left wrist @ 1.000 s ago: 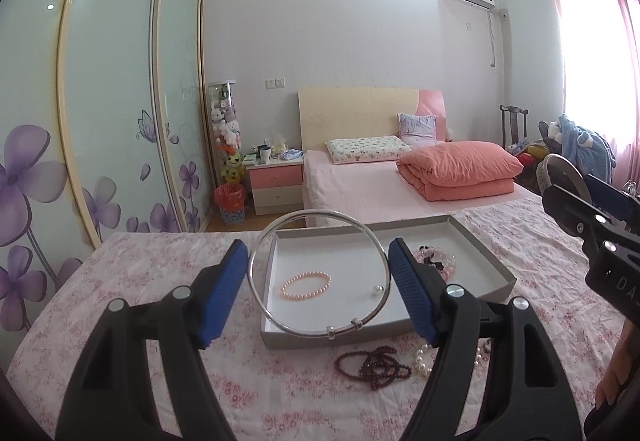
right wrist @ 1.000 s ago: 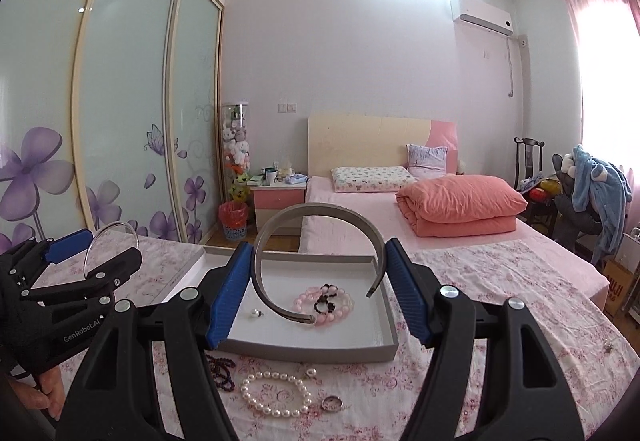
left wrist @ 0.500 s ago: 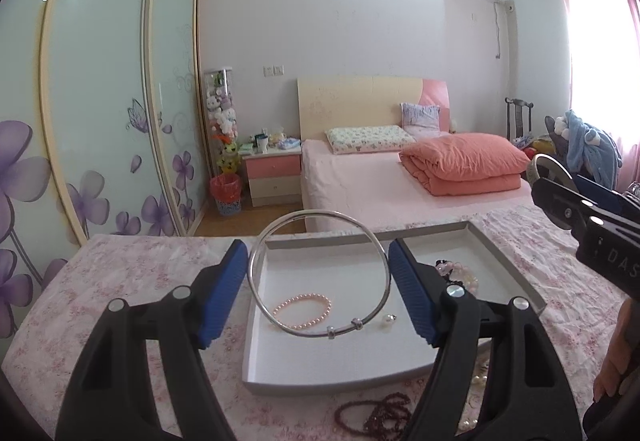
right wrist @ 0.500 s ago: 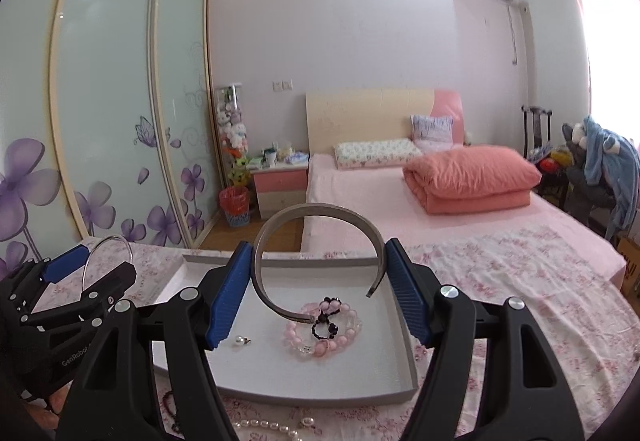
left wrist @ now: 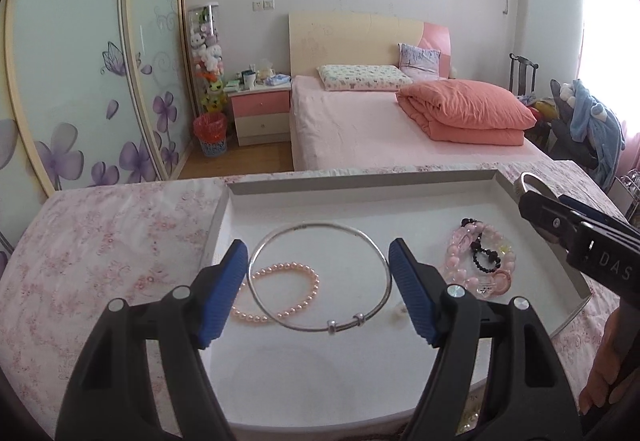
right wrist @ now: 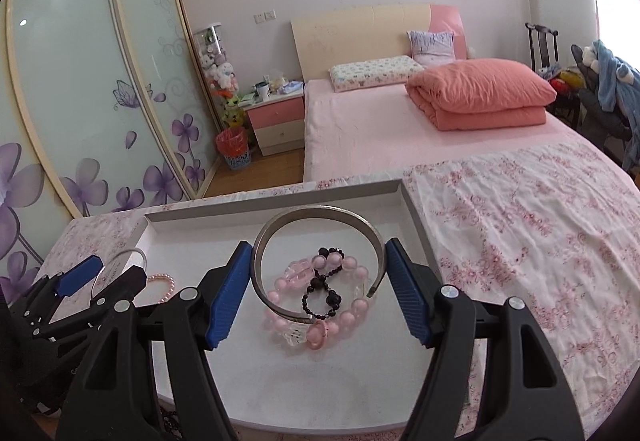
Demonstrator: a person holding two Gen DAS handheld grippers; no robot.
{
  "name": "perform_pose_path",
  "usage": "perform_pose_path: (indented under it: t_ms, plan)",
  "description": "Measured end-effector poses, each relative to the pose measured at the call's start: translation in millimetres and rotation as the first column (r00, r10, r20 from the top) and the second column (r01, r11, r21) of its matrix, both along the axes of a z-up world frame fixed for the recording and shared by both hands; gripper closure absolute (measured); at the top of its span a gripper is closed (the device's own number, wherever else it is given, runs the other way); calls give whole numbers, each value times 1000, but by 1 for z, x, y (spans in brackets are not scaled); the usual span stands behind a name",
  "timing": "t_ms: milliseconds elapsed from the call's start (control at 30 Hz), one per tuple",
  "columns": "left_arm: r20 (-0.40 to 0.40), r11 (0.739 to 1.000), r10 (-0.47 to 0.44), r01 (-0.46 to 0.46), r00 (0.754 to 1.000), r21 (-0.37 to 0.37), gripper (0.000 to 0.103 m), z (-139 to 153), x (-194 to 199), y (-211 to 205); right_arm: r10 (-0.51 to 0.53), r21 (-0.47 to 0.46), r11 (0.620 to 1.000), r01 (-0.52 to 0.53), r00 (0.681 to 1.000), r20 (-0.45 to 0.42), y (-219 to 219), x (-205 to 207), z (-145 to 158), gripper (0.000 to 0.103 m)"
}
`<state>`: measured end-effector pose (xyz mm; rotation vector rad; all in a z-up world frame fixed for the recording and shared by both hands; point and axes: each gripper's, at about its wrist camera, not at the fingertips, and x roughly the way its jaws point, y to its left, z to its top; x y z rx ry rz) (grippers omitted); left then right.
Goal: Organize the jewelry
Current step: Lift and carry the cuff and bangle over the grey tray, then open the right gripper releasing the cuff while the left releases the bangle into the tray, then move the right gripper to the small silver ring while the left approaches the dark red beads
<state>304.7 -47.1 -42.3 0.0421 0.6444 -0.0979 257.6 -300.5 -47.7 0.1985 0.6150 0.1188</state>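
Observation:
My left gripper (left wrist: pixel 318 291) is shut on a thin silver bangle (left wrist: pixel 320 231) and holds it low over the left half of the white tray (left wrist: pixel 360 185), above a pink pearl bracelet (left wrist: pixel 280 291). My right gripper (right wrist: pixel 320 289) is shut on a wide silver cuff (right wrist: pixel 316 215) and holds it over the tray's right half (right wrist: pixel 272 203), just above a pink bead bracelet (right wrist: pixel 352 315) and a black bead bracelet (right wrist: pixel 320 293). Each gripper shows at the edge of the other's view.
The tray lies on a table with a pink floral cloth (right wrist: pixel 520 225). A small pearl item (left wrist: pixel 400 311) lies in the tray. Beyond are a pink bed (left wrist: pixel 380 129), a nightstand (left wrist: pixel 260 109) and a sliding-door wardrobe (left wrist: pixel 80 61).
Both grippers have moved forward and down over the tray with their bangles still held. The loose necklaces in front of the tray have dropped out of view.

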Motion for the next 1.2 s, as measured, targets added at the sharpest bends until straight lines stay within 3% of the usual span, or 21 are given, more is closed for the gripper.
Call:
perform_pose_path:
  t_ms: [167, 433, 767, 1067, 1200]
  plan:
    - [-3, 1000, -1, 1, 1000, 1, 25, 0, 4, 1, -5, 30, 1000, 5, 1000, -6, -5, 0, 2, 29]
    - [31, 997, 77, -76, 997, -25, 25, 15, -4, 22, -20, 23, 1000, 19, 998, 54, -13, -14, 22, 29]
    - [62, 991, 136, -135, 989, -10, 25, 31, -50, 44, -2, -12, 1000, 3, 997, 75, -16, -53, 31, 29]
    - [31, 990, 138, -139, 990, 29, 23, 17, -109, 58, 40, -101, 994, -44, 998, -39, -19, -94, 0, 30]
    - [-12, 991, 128, -127, 992, 41, 22, 6, -121, 61, 66, -134, 987, -83, 989, -130, -22, -104, -23, 39]
